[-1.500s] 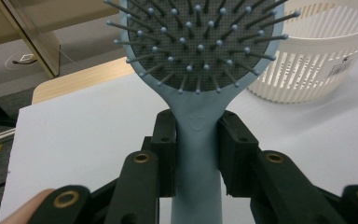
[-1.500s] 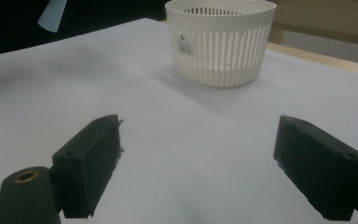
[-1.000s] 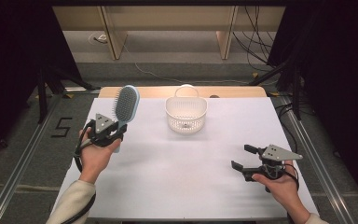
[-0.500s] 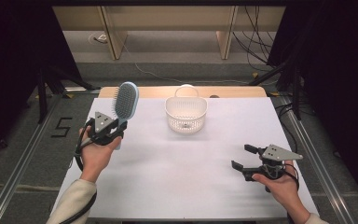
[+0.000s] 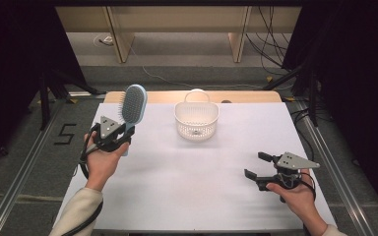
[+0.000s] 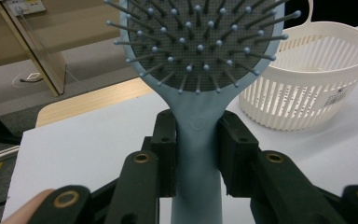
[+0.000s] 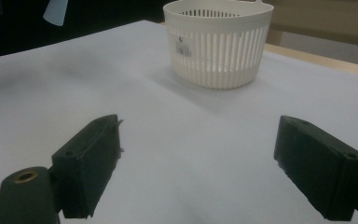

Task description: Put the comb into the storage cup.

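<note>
my left gripper [image 5: 120,133] clamps the pale blue paddle hairbrush [image 5: 133,103] by its handle, head upright; white slatted plastic basket [image 5: 196,120] lies to its right, nearer it. right gripper [image 5: 258,166] jaws wide, empty.

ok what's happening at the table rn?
A person works two handheld grippers at a white table. The left gripper has its jaws shut on the handle of a light blue hairbrush, held upright above the table's left side, bristles facing the gripper's camera. The right gripper is low over the table near its right front, jaws wide open and empty. A white slotted basket stands toward the back.
</note>
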The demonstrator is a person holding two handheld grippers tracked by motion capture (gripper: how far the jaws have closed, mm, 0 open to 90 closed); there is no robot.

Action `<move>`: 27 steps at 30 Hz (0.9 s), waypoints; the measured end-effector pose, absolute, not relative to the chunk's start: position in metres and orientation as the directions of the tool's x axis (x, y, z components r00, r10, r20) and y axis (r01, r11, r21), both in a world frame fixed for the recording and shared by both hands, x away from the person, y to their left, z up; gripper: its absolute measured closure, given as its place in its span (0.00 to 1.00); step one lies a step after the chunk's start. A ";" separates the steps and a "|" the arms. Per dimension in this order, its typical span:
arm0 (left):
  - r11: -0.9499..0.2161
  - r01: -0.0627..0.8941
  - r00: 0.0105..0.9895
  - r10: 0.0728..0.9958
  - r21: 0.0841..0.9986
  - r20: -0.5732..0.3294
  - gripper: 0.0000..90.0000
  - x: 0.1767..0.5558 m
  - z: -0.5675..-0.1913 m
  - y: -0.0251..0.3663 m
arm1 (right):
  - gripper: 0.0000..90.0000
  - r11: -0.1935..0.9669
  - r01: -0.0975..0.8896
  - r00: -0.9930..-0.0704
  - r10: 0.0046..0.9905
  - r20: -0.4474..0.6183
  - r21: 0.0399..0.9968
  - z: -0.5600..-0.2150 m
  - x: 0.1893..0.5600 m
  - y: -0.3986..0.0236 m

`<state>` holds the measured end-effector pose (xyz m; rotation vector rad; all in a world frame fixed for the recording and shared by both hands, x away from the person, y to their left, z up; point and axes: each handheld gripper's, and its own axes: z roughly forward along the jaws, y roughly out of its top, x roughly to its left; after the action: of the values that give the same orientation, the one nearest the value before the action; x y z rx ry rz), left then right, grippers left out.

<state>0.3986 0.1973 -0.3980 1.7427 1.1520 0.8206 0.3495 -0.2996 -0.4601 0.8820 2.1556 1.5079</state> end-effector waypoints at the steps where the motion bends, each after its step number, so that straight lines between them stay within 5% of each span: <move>1: -0.196 0.359 0.356 0.932 0.912 0.061 0.78 0.399 -0.398 0.196 | 0.17 0.234 0.283 -0.738 0.673 0.055 0.930 -0.460 0.349 -0.300; 27: -0.195 0.345 0.365 0.929 0.918 0.060 0.78 0.409 -0.392 0.185 | 0.17 0.234 0.281 -0.739 0.672 0.055 0.931 -0.460 0.349 -0.300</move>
<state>0.4090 0.1853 -0.3924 1.7336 1.1320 0.8222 0.3492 -0.2996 -0.4601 0.8801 2.1554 1.5088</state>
